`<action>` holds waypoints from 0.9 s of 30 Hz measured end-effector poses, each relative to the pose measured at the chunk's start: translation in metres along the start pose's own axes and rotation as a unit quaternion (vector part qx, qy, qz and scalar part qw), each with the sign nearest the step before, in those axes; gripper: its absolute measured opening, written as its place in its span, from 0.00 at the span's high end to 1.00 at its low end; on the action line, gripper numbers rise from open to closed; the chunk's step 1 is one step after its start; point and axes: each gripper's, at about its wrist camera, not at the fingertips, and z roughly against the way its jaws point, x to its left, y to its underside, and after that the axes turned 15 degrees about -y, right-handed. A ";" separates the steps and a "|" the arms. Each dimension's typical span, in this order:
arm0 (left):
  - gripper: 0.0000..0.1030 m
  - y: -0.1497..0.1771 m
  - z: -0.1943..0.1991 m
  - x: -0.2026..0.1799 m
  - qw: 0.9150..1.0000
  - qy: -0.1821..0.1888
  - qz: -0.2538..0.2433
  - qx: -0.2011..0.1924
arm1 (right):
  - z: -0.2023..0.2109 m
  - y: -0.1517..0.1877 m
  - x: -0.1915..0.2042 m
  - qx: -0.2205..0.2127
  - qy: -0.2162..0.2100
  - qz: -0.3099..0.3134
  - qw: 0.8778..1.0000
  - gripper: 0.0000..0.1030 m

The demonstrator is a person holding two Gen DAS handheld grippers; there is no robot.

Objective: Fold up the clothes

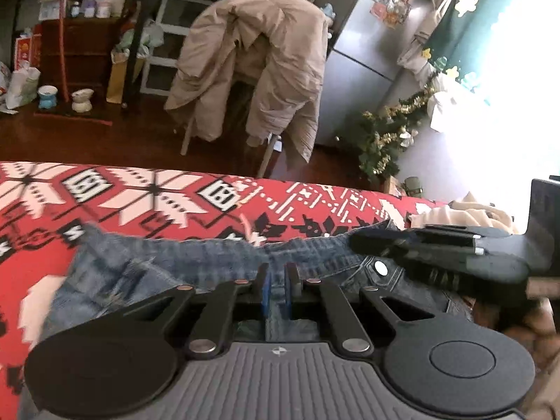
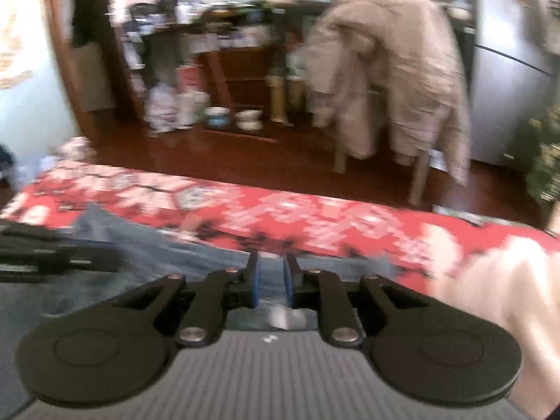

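The jeans (image 1: 168, 273) are lying on the red patterned blanket (image 1: 147, 192), their waistband running across toward the metal button (image 1: 380, 268). The left tool (image 1: 276, 288) is sitting with its blue pads a narrow gap apart, denim bunching between them, apparently pinched. Further right, the right tool (image 2: 271, 281) is showing the same narrow gap with blue cloth in it; that view is blurring, so its grip is uncertain. A cream garment (image 2: 497, 280) is lying at the far right.
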 end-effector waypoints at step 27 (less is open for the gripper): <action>0.96 -0.031 -0.005 0.025 0.998 -0.062 -0.017 -0.022 | 0.055 -0.031 -0.081 -0.045 0.050 -0.075 0.995 0.78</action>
